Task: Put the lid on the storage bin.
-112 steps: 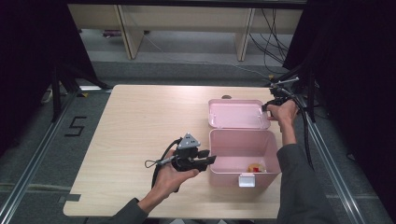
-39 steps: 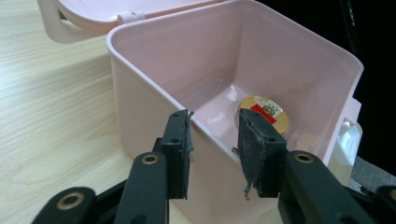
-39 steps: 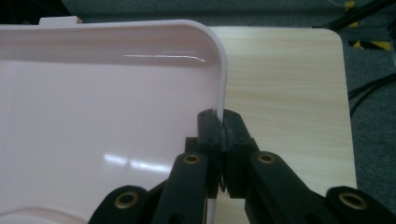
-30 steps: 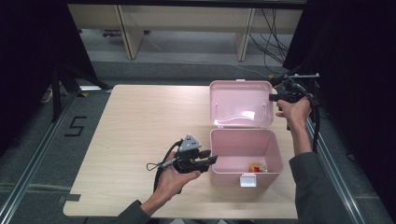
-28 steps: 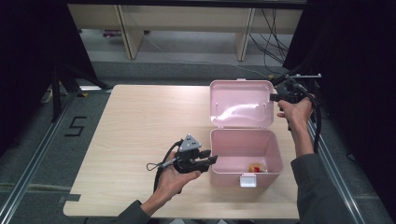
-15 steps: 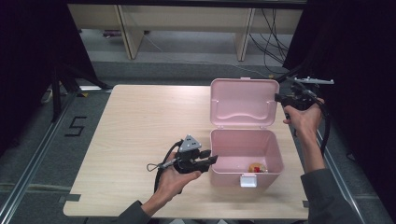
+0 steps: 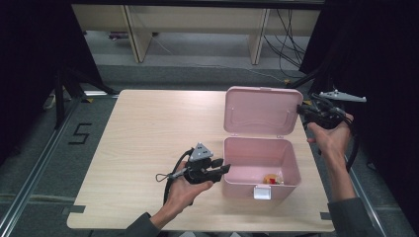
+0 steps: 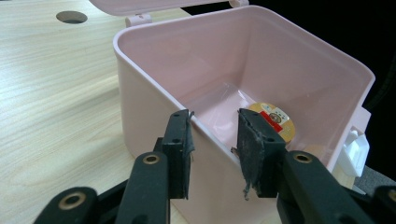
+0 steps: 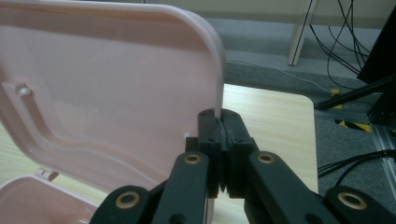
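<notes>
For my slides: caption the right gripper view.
Right hand-held gripper pinches the pink lid's edge, holding it raised.

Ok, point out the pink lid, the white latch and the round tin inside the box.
pink lid (image 7: 262, 111), high view, middle of its inner face
white latch (image 7: 262, 192), high view, the tab's front
round tin (image 8: 275, 121), left gripper view, its printed top

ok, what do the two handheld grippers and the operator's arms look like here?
Both grippers are black. The left gripper carries a grey three-cornered plate on top and trails a looping black cable. The right gripper has the same grey plate and a black cable. Close up, the arms show brass-coloured pivot pins, and the left gripper's pads look frayed. Both sleeves are dark grey.
</notes>
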Motion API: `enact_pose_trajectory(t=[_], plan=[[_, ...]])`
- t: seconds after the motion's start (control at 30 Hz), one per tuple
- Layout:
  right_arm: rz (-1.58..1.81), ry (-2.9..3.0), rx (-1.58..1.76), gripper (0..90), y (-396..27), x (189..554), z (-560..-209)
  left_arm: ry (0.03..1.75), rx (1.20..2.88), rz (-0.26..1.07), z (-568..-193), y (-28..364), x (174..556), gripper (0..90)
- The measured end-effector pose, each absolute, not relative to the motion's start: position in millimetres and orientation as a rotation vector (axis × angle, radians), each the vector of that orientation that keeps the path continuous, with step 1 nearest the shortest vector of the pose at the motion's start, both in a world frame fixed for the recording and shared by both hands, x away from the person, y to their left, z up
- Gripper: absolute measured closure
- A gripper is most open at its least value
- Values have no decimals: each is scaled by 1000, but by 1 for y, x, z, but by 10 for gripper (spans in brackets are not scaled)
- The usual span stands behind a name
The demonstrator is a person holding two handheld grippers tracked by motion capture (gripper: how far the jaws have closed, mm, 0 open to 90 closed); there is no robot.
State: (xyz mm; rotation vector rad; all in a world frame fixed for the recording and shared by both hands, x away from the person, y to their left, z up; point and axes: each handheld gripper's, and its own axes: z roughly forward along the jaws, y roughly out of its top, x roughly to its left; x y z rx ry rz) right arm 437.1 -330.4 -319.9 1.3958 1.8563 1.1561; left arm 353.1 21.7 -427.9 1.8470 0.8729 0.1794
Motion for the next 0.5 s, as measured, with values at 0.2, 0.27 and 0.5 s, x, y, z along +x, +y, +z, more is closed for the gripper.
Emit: enact_pose_trajectory(t=[0.2, 0.27, 0.5], plan=[[1175, 1842, 1366, 885, -333, 417, -321, 875, 1844, 184, -428, 21, 353, 652], [1168, 1840, 1362, 885, -333, 414, -321, 875, 1844, 188, -428, 21, 353, 653], [1183, 1830, 1304, 880, -337, 393, -325, 877, 1842, 188, -429, 21, 352, 658]])
